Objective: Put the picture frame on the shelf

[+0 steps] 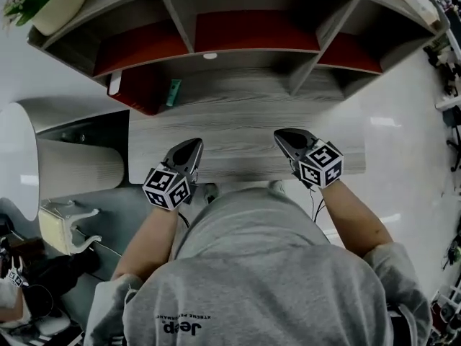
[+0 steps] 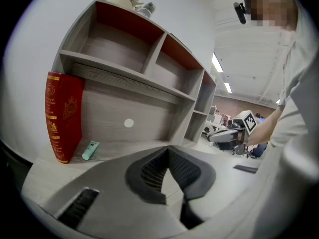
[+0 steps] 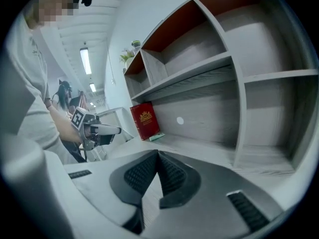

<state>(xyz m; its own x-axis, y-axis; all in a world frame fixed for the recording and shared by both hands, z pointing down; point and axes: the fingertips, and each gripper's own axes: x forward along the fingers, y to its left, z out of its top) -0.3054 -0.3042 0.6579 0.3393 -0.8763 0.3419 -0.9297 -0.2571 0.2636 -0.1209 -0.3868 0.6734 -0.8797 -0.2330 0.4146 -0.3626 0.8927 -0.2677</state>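
Hovering side by side above the grey wooden shelf board [image 1: 245, 132], the left gripper [image 1: 194, 144] and the right gripper [image 1: 282, 134] both have their jaws pressed together, with nothing between them. The red picture frame [image 2: 62, 116] stands upright ahead of the left gripper and off to its left, well apart from both grippers, at the left end of the shelf. A small teal tube [image 2: 90, 150] lies just beside the frame, on the side nearer the grippers

Place: open-plan office or lab | cues: ceiling strip lights [image 3: 85, 60], cluttered desks [image 2: 223, 131] behind, grey shelf unit [image 1: 180, 20] on worktop [image 1: 245, 132]
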